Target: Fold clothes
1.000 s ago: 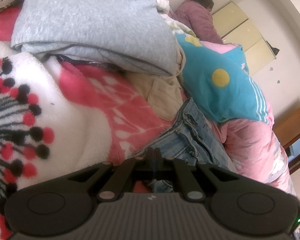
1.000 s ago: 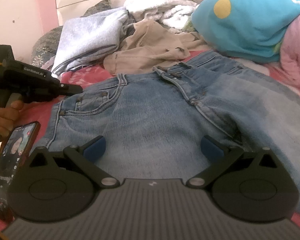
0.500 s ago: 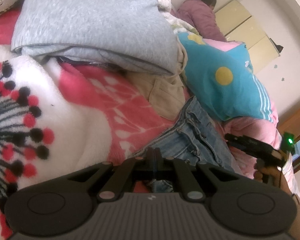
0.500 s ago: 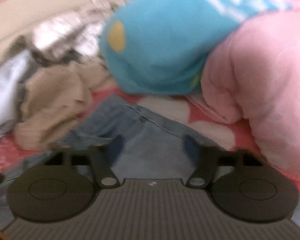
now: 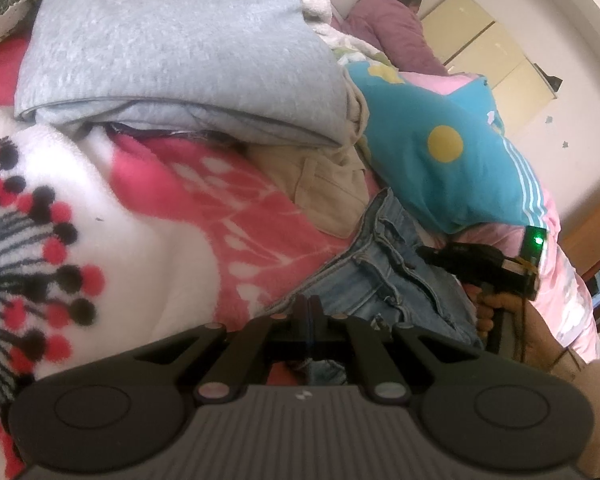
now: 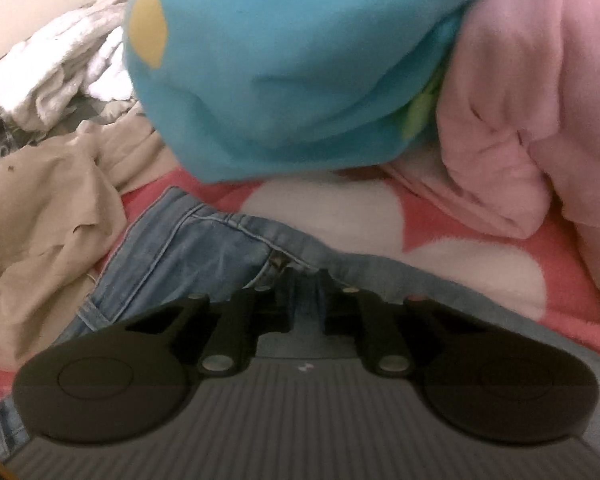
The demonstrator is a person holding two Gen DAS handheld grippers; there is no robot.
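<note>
I see a fleecy blanket in pink and white with black and red dots covering the bed. A turquoise pillow with a yellow spot lies beside a pale pink quilt. Cream cabinets stand against the far wall.

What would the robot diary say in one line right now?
task: fold clothes | left gripper: shut on jeans | right gripper: closing on jeans waistband | fold: not yet
</note>
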